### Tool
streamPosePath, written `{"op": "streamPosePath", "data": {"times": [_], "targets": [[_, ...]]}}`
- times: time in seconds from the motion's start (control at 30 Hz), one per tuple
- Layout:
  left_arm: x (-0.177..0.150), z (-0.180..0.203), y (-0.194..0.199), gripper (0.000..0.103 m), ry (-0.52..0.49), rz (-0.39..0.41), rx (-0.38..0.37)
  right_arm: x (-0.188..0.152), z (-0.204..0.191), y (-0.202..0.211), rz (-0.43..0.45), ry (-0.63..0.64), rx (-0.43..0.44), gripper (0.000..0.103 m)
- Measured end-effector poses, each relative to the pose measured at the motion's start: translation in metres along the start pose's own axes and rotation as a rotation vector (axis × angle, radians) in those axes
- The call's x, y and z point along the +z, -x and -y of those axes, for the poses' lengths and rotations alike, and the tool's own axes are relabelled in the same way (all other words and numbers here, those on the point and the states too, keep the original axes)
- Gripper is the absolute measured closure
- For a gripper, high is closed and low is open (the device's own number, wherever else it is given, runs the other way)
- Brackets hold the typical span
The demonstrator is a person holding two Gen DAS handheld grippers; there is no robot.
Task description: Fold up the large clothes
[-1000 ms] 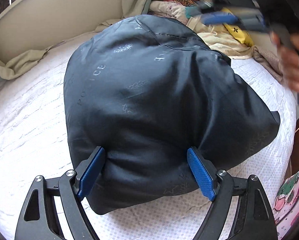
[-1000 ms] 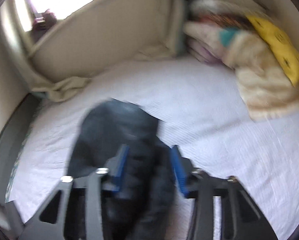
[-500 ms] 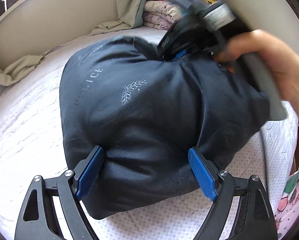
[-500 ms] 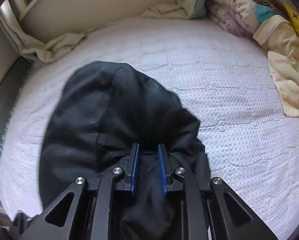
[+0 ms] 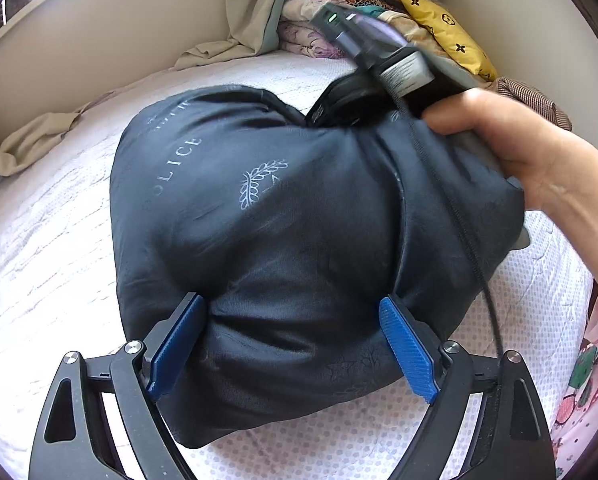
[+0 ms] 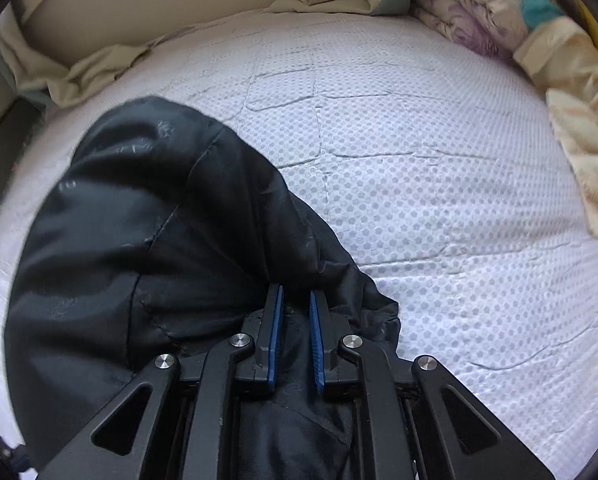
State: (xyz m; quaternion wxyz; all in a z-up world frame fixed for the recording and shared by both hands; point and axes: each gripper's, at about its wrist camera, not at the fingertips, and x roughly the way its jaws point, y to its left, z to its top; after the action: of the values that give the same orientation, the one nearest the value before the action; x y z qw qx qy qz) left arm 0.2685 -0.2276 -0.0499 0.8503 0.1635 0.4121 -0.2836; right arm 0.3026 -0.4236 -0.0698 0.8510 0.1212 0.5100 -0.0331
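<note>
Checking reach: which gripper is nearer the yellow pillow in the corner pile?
Right. The right gripper is clamped on the far end of the dark jacket, just short of the yellow pillow. The left gripper straddles the jacket's near end, jaws opening, farther away.

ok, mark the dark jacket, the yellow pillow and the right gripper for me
dark jacket (image 5: 299,216): left wrist view, the puffy middle panel beside the leaf print.
yellow pillow (image 5: 447,32): left wrist view, its printed face, on the pile behind.
right gripper (image 6: 295,300): right wrist view, midway between the blue tips, jacket fabric there.
</note>
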Motion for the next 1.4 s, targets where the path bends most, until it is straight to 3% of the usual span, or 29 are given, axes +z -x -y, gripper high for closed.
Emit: {"op": "streamPosePath", "data": {"times": [0.1, 0.17, 0.23, 0.3, 0.4, 0.53, 0.73, 0.83, 1.03, 1.2, 1.4], "targets": [[0.001, -0.002, 0.0, 0.012, 0.003, -0.01, -0.004, 0.001, 0.003, 0.025, 0.027, -0.02, 0.025, 0.094], [0.002, -0.003, 0.001, 0.012, 0.005, -0.013, -0.003, 0.003, -0.001, 0.05, 0.055, -0.004, 0.003, 0.086], [0.002, -0.002, 0.001, 0.012, 0.007, -0.015, -0.001, -0.001, -0.008, 0.083, 0.12, 0.022, -0.068, 0.062], [0.002, -0.002, 0.001, 0.012, 0.01, -0.018, 0.0, -0.006, -0.016, 0.118, 0.187, 0.054, -0.122, 0.06], [0.002, 0.0, 0.001, 0.012, 0.01, -0.02, 0.001, -0.02, -0.032, 0.164, 0.243, 0.096, -0.044, 0.061], [0.003, 0.001, 0.002, 0.012, 0.012, -0.022, 0.001, -0.05, -0.058, 0.19, 0.229, 0.145, 0.031, 0.062], [0.002, 0.001, 0.003, 0.012, 0.012, -0.024, -0.001, -0.095, -0.082, 0.153, 0.094, 0.209, -0.012, 0.062], [0.001, 0.001, 0.003, 0.012, 0.002, -0.027, -0.003, -0.101, -0.071, 0.12, 0.014, 0.181, -0.077, 0.063], [0.001, 0.0, 0.011, 0.014, 0.021, -0.025, -0.05, -0.106, -0.043, 0.079, -0.083, 0.084, -0.046, 0.059], [0.005, -0.034, 0.036, 0.015, 0.164, -0.022, -0.155, -0.107, -0.031, 0.072, -0.084, 0.028, -0.016, 0.047], [0.0, -0.105, 0.057, 0.004, 0.356, 0.031, -0.172, -0.108, -0.022, 0.074, -0.074, -0.006, 0.025, 0.04]]}}
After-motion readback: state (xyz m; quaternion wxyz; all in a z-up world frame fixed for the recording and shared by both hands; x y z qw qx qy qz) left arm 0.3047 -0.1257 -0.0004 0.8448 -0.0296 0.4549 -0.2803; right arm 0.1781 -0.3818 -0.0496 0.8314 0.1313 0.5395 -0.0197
